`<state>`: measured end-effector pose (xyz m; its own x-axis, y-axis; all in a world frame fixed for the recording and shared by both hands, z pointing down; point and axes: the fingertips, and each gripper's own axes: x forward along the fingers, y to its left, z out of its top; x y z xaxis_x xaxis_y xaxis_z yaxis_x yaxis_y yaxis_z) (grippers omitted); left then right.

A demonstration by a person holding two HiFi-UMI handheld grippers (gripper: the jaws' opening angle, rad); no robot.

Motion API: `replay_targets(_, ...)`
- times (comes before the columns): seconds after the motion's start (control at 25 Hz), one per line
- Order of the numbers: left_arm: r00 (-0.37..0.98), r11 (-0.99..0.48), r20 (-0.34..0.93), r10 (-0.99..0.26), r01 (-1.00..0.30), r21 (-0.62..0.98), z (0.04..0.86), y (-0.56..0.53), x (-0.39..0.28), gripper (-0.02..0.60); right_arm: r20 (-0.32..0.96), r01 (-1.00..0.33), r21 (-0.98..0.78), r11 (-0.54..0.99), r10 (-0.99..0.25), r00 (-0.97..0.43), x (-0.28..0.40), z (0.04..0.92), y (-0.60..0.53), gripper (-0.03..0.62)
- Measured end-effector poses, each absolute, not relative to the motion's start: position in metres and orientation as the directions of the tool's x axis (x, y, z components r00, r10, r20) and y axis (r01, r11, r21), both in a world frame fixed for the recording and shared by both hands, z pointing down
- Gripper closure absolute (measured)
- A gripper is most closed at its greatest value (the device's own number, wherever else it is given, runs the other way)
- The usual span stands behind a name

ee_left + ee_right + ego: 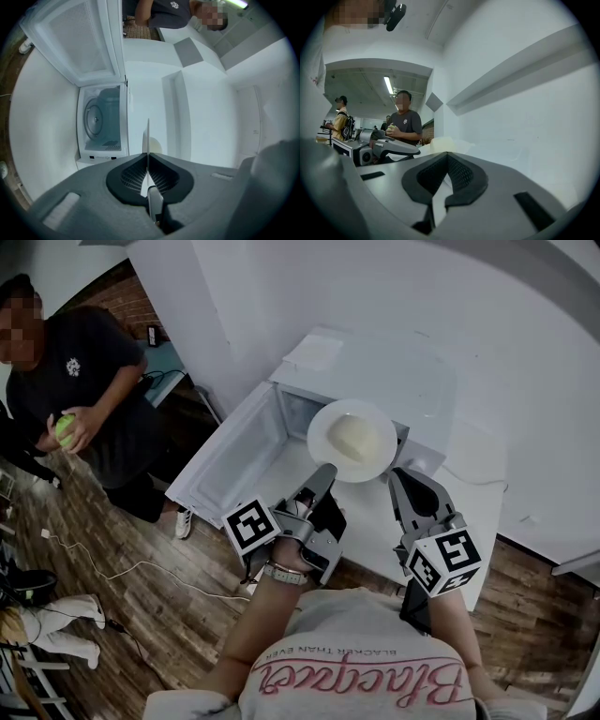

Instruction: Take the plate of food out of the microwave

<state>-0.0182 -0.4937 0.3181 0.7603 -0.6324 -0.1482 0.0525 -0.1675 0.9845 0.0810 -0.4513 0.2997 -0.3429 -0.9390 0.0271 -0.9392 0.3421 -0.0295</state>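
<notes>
A round white plate (330, 418) bearing a pale lump of food (354, 439) hangs just outside the boxy white microwave oven (375, 371). The oven's door (234, 460) is swung wide and its cavity is bare. Your left hand-held gripper (323, 470), rolled on its side, is clenched on the plate's thin near rim. Your right hand-held gripper (394, 474) is clenched on nothing, its tip at the plate's right edge; whether it touches is unclear.

One pinch at the rim carries everything, so keep the plate level, draw it slowly towards you clear of the door, and steady the far side from beneath with the right tip. Then lower it flat onto the white bench (370, 531).

Your grey shirt (356, 662) reads "BLACKER THAN EVER" above a pink script word that is not legible. The small print on the oven's front strip (101, 158) is too fine to read.
</notes>
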Motion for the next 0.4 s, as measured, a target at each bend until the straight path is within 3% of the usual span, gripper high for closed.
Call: replay_targets(0.4, 0.761, -0.166, -0.150, -0.631, 0.057, 0.985, 0.3176, -0.5028, -0.0145, 0.565, 0.034, -0.938, -0.028, 0.344, -0.938, -0.345, 0.0817, 0.3017, -0.4600, 0.589)
